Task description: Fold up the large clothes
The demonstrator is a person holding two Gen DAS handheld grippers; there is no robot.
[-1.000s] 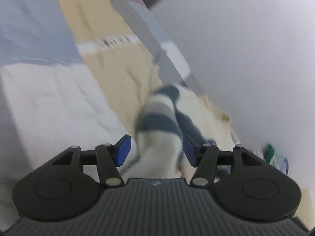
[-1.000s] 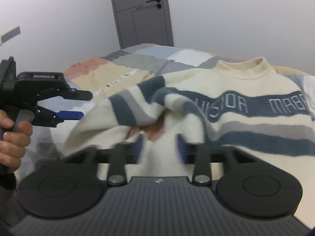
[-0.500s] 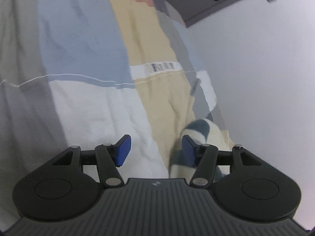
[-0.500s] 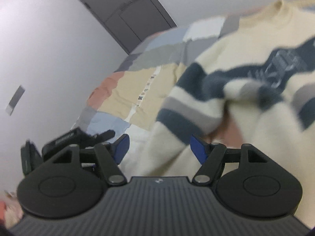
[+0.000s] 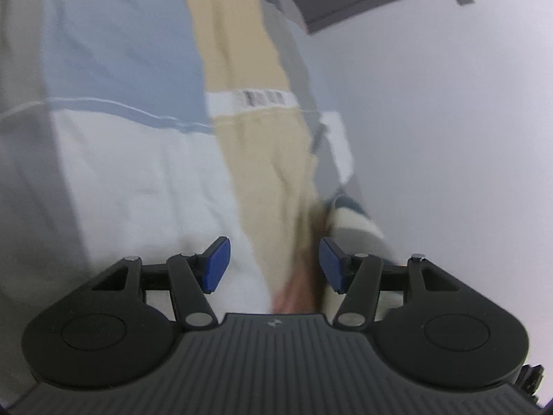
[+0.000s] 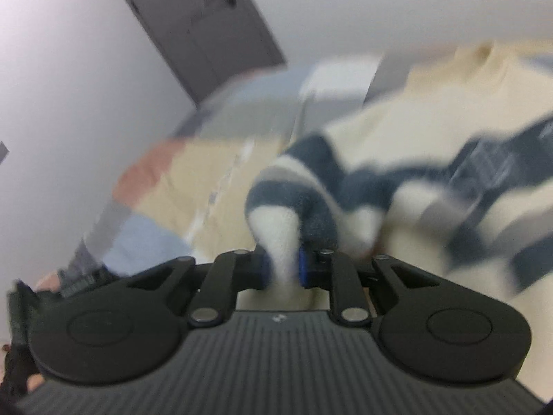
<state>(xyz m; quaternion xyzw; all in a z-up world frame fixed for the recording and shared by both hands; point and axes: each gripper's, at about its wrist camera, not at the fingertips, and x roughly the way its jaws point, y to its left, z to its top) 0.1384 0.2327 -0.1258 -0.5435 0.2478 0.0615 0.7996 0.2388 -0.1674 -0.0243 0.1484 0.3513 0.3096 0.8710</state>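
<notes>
My right gripper [image 6: 282,267] pinches a fold of the cream sweater [image 6: 432,145] on the patchwork bedspread [image 6: 193,180]; its jaws have just been closing, and the blue pads now press the cream knit from both sides, a bunched sleeve with navy and grey stripes rising straight out of the grip. The rest of the sweater spreads away to the right of that view, its ribbed collar near the far edge of the bed and a navy band with pale lettering crossing the chest, too blurred to read. Behind it stand a grey door [image 6: 207,38] and a pale wall [image 6: 69,79]. At the lower left edge of that view a hand [image 6: 52,282] shows dimly behind the gripper's body.

My left gripper [image 5: 271,264] hangs with its jaws apart over the bedspread [image 5: 114,180], nothing pressed between the blue pads. Beneath the gap lie the white and tan panels, with a pinkish patch close to the gripper body. A cream end of the sweater [image 5: 352,223], with a dark stripe on it, lies just beyond the right finger near the bed's right-hand edge, beside the wall; whether it touches that finger I cannot tell. Farther up the bedspread a white strip with dark printed marks [image 5: 262,98] crosses the tan panel, blue and grey panels lie to its left, and the door's lower part shows at the top right corner.
</notes>
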